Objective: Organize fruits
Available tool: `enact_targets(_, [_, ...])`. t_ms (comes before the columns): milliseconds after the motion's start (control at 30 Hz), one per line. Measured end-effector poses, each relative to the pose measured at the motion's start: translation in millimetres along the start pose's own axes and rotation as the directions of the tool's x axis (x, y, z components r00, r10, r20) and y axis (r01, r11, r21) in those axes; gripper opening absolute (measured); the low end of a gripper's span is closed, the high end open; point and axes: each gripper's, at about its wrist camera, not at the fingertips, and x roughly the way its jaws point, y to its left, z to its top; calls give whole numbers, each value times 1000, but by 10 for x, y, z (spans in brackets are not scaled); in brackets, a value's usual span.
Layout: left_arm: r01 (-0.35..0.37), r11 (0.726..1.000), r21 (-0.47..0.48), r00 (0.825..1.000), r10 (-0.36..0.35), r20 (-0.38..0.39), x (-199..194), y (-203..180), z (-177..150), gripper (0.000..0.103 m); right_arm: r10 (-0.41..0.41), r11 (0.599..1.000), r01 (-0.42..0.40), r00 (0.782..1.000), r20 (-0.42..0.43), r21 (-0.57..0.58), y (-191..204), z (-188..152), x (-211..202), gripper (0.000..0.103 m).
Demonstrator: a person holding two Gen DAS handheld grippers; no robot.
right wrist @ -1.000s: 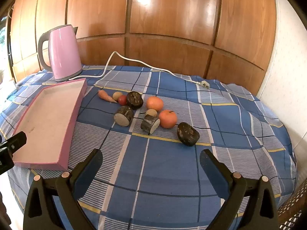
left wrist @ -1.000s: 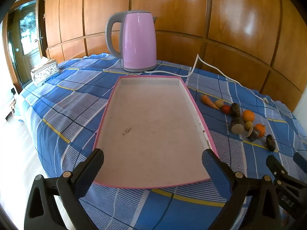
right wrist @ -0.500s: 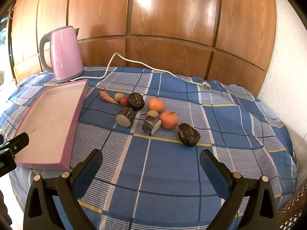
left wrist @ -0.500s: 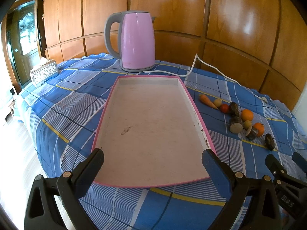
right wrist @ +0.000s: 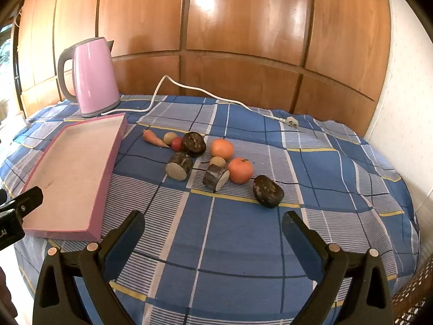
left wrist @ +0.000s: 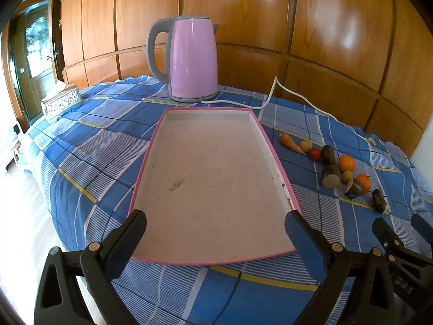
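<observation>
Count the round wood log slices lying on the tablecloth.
4. One beside the red tomato at the back, one cut face forward at the left, one beside the front orange, one alone nearest the right gripper. None seems hidden.

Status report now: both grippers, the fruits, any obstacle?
Left gripper open, empty, over pink tray. Right gripper open, empty. Fruits on cloth beside tray, wood pieces mixed among them.

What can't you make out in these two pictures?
- Kettle: contents hidden by its opaque wall, both views.
- Right claw: cut off by the left view's edge.
- Small round pale item: too small to identify, partly behind a wood slice.
- Patterned box: contents unseen, left view.
</observation>
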Motion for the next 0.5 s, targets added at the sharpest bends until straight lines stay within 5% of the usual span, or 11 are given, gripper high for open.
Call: enact_targets(500, [6,1000,-1,1000,-6,-8,-3,-13,20,103,6,1000,-5,1000,14,-1,4,18,-32,103])
